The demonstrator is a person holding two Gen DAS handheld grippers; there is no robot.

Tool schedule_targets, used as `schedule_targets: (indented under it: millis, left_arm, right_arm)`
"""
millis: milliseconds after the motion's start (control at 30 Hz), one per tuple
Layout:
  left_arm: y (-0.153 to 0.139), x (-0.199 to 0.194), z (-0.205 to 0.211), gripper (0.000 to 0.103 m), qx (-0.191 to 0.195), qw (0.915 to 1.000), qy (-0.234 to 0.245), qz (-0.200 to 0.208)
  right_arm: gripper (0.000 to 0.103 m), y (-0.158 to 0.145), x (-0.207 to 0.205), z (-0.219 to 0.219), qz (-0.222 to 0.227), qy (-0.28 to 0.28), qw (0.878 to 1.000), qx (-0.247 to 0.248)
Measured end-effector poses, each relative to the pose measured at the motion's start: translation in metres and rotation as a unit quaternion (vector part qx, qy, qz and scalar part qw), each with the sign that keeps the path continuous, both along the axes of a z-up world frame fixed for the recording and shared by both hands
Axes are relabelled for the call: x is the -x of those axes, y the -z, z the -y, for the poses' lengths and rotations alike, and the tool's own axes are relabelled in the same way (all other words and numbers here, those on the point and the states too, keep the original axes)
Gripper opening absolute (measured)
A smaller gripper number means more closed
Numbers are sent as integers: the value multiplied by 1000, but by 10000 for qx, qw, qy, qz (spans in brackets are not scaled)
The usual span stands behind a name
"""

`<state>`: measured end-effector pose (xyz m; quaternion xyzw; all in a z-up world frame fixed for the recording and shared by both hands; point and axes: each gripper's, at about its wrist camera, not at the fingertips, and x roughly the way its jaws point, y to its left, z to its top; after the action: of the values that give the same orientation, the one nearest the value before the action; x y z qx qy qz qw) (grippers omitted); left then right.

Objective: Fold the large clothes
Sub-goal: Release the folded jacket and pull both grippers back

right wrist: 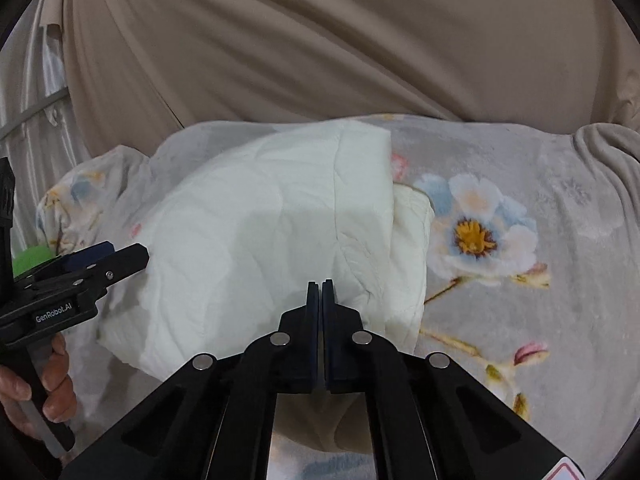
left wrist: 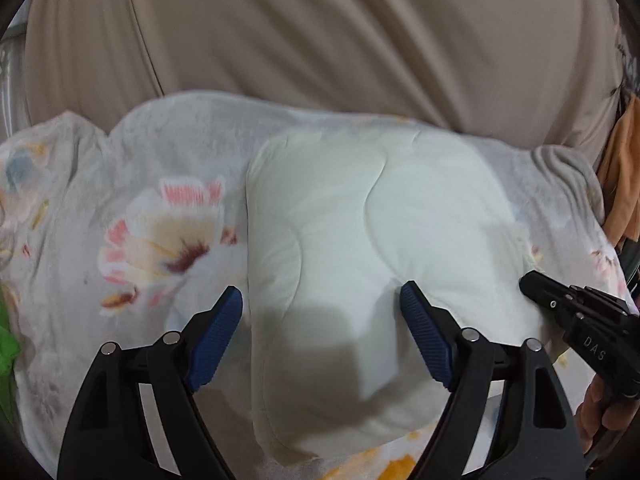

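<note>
A white quilted cloth (left wrist: 360, 240) lies folded in a thick bundle on a floral bedsheet (left wrist: 140, 240). It also shows in the right wrist view (right wrist: 260, 240). My left gripper (left wrist: 322, 304) is open, its blue pads (left wrist: 216, 340) spread over the near part of the bundle. My right gripper (right wrist: 320, 286) is shut with its fingers pressed together over the bundle's near edge; no cloth shows between them. The right gripper also appears at the right edge of the left wrist view (left wrist: 532, 284). The left gripper shows at the left of the right wrist view (right wrist: 120, 258).
A beige curtain (left wrist: 320, 40) hangs behind the bed. A green item (left wrist: 8, 352) lies at the left edge. Orange cloth (left wrist: 624, 176) hangs at the right. A grey cloth (right wrist: 600, 152) is bunched at the far right.
</note>
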<state>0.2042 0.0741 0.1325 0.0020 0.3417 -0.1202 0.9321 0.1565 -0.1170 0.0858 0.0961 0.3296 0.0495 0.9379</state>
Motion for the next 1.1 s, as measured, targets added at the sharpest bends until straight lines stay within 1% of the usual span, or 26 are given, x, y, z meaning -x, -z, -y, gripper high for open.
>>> schedule_targets:
  millis: [67,133,233,333,433,467,533,600,633,700,733,767,867,933,1000,1033,1067,1100]
  left_arm:
    - [13,0,-2,81,32,10000,-22,-74]
    - [19,2,-1,81,30,10000,-18,-78]
    - [24,5,4,81,-86,9999,-76,-10]
    - [18,12,8,81,-286,9993,-207,134]
    - [5,32,12,81,-465,9979,-258,377]
    - [2,38,13,80,-524,9973,-272,439]
    - [-2,49,15,79,-517,9974,-226,458]
    - [-3,54,17,79,-501,9978,-180,407]
    - [-2,57,18,79,-538,9976,-180,397]
    - [3,58,22,79,-639,9971,-204,365]
    - [5,58,23,79,-649,9971,-216,325]
    - [7,60,22,79,-632,9973,-234,292]
    - [11,68,20,79,-619,9972,-310,270]
    - [13,76,19,80,-646,9969,-351,293]
    - [15,85,19,83,-640,9966,-395,323]
    - [18,91,19,88,-636,9965,-414,343]
    - [21,96,19,91,-637,9964,-420,372]
    - [25,102,20,91,-665,9960,-436,397]
  right_arm:
    - [0,13,-2,0,-94,-7,10000,-26]
    - [0,24,-7,1,-161,-36,9999,-50]
    - [0,32,-9,1,-164,-31,9998,-111]
    - [0,21,-1,4,-108,29,9996,-262]
    - [0,-3,27,3,91,-8,9995,-309]
    - [0,-8,35,1,99,-25,9995,-295]
    - [0,-11,48,-4,2,-101,9997,-237]
    - [0,1,48,-8,-202,-84,9997,-121]
    - [0,12,43,-10,-337,-53,9994,-62]
    - [0,34,32,-9,-592,-43,9982,-119]
    - [0,40,31,-8,-617,-34,9979,-172]
    - [0,40,34,-8,-595,-24,9980,-214]
    - [0,25,53,-5,-395,-9,9988,-302]
    - [7,14,74,-4,-190,45,9995,-229]
    - [13,11,92,-4,-70,179,9998,-94]
    - [24,14,101,-4,-50,267,9996,9]
    - [36,18,106,-4,-50,338,9994,80]
    - [40,26,115,-4,-74,432,9989,141]
